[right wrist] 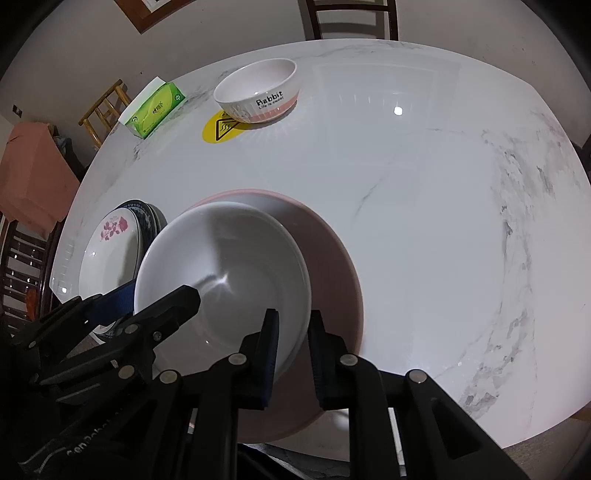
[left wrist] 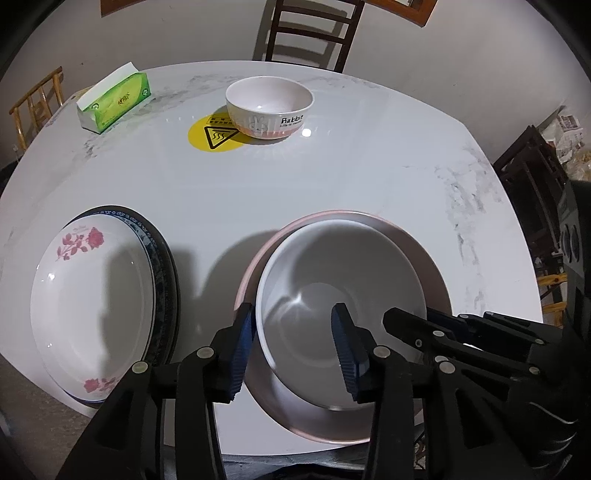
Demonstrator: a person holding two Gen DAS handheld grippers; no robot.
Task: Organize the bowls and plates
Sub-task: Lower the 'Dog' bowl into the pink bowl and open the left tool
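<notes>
A plain white bowl (left wrist: 340, 291) (right wrist: 225, 266) sits inside a larger pink bowl (left wrist: 417, 251) (right wrist: 332, 258) at the table's near edge. My left gripper (left wrist: 295, 350) is open, its jaws straddling the white bowl's left rim. My right gripper (right wrist: 293, 350) is narrowly open, its jaws straddling the white bowl's right rim. A white plate with red roses (left wrist: 92, 302) (right wrist: 107, 254) lies on a blue-patterned plate (left wrist: 164, 266) (right wrist: 147, 218) to the left. A white and pink "Rabbit" bowl (left wrist: 269, 107) (right wrist: 256, 90) stands far back.
A green tissue box (left wrist: 114, 99) (right wrist: 155, 109) lies at the back left. A yellow round warning sticker (left wrist: 214, 134) (right wrist: 221, 129) is on the white marble table (left wrist: 332, 177) (right wrist: 424, 221). Wooden chairs (left wrist: 310, 33) stand around the table.
</notes>
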